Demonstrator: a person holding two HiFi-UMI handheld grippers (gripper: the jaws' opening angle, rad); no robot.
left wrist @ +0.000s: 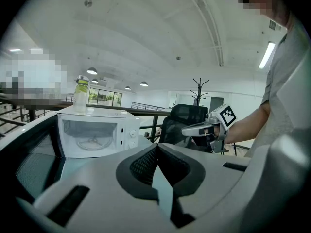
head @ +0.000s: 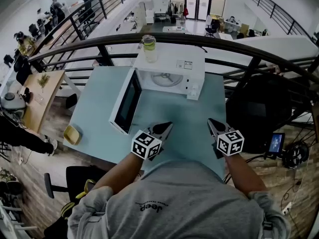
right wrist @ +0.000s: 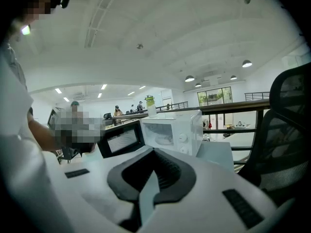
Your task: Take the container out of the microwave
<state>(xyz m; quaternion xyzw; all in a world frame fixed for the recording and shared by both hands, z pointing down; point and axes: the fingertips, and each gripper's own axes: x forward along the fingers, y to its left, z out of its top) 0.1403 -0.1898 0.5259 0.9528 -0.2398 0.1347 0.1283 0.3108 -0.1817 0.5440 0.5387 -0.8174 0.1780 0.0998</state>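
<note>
The door point(head: 127, 102) stood swung open at the left of the microwave point(head: 169, 68) on the desk point(head: 99, 98). The container point(head: 149, 48) stood upright on top of the microwave. In front of the microwave, the left gripper point(head: 168, 126) and the right gripper point(head: 211, 122) each had their fingers pressed together, holding nothing.

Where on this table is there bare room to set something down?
Bare tabletop lies in front of the microwave, between it and the left claw and right claw, plus a narrow strip on its right. The left side is crowded by the open door; the microwave's top holds a jar.
</note>
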